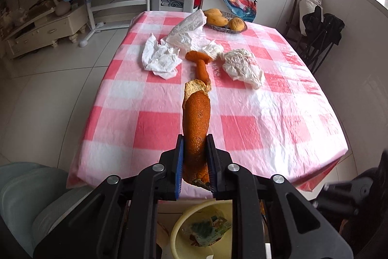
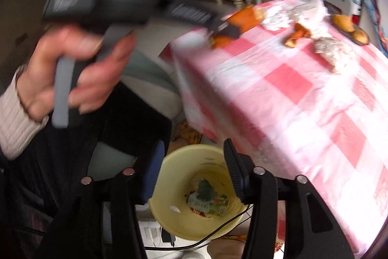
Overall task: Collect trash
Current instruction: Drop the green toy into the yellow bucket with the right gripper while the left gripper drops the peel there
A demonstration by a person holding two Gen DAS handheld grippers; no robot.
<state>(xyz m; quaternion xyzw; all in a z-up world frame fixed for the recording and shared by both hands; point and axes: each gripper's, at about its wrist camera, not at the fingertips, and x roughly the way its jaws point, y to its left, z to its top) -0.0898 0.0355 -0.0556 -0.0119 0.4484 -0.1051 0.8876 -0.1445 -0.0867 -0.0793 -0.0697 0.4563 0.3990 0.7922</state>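
The left tool [image 1: 194, 149] grips a long curled orange peel [image 1: 196, 123], pointing away over the pink-checked table [image 1: 242, 128]; the round yellow plastic bin [image 2: 191, 196] sits below it, directly under the right tool [image 2: 191, 162], gaping empty

Both tongs are black plastic with round silver screws and ribbed blue pads: the left tongs [image 1: 195, 162], the right tongs [image 2: 194, 174]. A ribbed cream knit cuff [image 2: 14, 120] covers the wrist.
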